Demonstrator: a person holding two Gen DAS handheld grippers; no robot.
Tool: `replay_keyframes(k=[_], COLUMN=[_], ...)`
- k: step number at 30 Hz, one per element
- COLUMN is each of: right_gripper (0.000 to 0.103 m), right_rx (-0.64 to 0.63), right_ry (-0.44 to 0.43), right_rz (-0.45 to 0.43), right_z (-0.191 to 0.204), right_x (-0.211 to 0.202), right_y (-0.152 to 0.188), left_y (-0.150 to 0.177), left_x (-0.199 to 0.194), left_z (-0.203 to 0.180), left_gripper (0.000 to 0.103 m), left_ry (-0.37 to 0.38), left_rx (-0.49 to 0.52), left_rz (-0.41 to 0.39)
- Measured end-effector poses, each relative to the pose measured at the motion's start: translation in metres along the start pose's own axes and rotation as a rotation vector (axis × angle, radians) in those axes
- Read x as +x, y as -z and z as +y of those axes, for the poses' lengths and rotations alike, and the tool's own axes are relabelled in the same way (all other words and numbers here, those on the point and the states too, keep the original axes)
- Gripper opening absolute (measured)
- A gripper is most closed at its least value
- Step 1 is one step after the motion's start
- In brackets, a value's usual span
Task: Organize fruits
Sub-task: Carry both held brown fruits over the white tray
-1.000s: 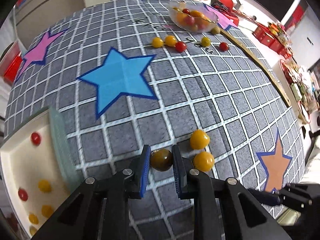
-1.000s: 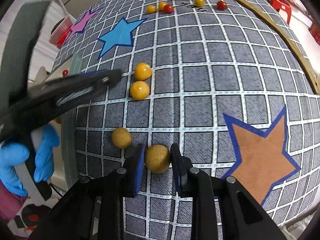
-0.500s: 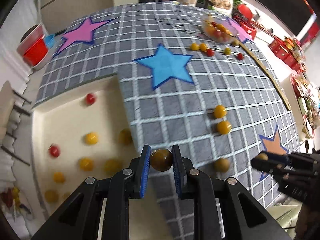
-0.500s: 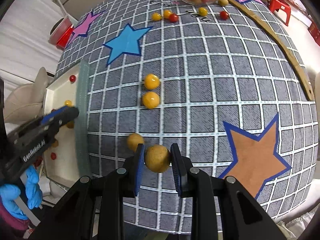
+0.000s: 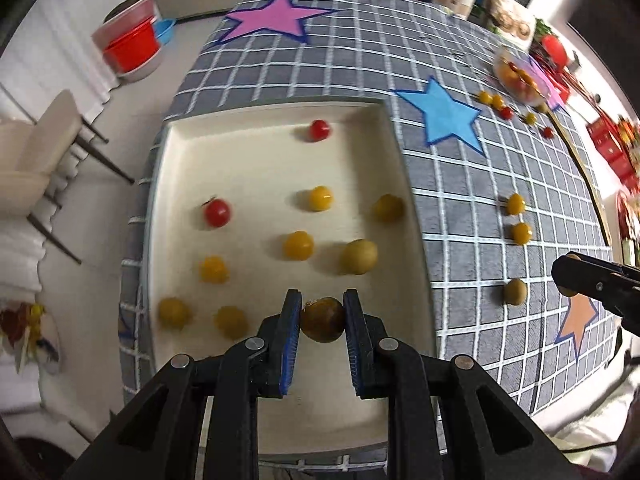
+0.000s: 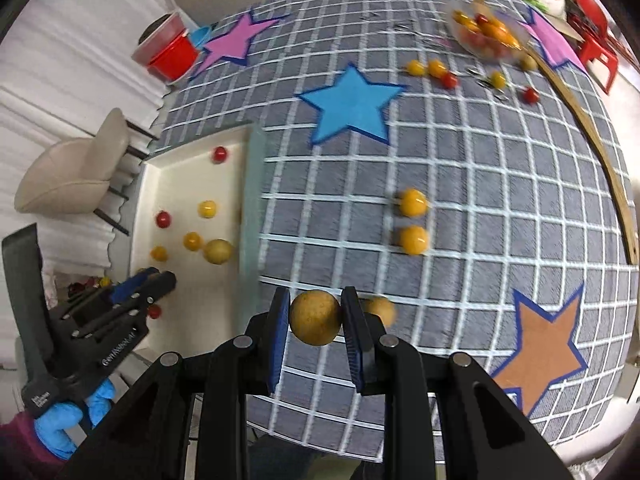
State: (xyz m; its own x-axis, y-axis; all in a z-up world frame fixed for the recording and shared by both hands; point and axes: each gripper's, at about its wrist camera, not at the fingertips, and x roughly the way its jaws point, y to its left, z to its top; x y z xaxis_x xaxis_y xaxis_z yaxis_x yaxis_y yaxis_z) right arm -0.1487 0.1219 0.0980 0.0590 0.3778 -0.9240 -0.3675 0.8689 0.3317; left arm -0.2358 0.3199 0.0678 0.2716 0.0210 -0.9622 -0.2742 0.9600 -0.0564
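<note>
The tablecloth (image 6: 460, 208) is grey with a white grid, printed with a blue star (image 6: 352, 106), a pink star (image 5: 276, 20) at twelve o'clock in the left wrist view, and an orange-brown star (image 6: 544, 352) edged dark blue at four o'clock. The tray (image 5: 256, 152) is cream with a pale green rim, dotted with red and yellow fruits. The left gripper (image 5: 322, 322), black with blue pads, pinches an olive-brown fruit (image 5: 323, 320); the right gripper (image 6: 316, 318), coloured alike, pinches a tan speckled fruit (image 6: 316, 317). A glove (image 6: 60, 424) at eight o'clock is blue.
</note>
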Motion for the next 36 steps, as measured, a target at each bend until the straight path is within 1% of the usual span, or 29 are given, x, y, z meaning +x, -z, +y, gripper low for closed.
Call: replay_keyframes(k=[11, 18, 24, 30, 35, 36], right_gripper=[0.028, 0.028, 0.028, 0.028, 0.028, 0.028], right_rx=[-0.099, -0.13, -0.14, -0.146, -0.166, -0.171], right_ry=[-0.008, -0.008, -0.018, -0.033, -0.045, -0.048], right_rz=[0.004, 0.004, 0.008, 0.014, 0.018, 0.016], right_z=[0.054, 0.075, 0.082, 0.086, 0.093, 0.095], right_x=[0.007, 0.013, 0.022, 0.038, 0.062, 0.067], right_y=[-0.029, -0.042, -0.05, -0.065, -0.08, -0.083], left_y=[-0.01, -0.017, -0.025, -0.049, -0.076, -0.082], left_x=[-0.006, -0.006, -0.002, 0.012, 0.034, 0.04], left_z=[0.029, 0.04, 0.05, 0.058, 0.065, 0.066], left_gripper=[0.023, 0.023, 0.023, 0.023, 0.023, 0.023], left_ry=[-0.008, -0.01, -0.011, -0.026, -0.035, -0.046], left_rx=[-0.052, -0.071, -0.08, -0.077, -0.088, -0.083], left_rz=[-0.02, -0.029, -0.036, -0.07, -0.084, -0.085])
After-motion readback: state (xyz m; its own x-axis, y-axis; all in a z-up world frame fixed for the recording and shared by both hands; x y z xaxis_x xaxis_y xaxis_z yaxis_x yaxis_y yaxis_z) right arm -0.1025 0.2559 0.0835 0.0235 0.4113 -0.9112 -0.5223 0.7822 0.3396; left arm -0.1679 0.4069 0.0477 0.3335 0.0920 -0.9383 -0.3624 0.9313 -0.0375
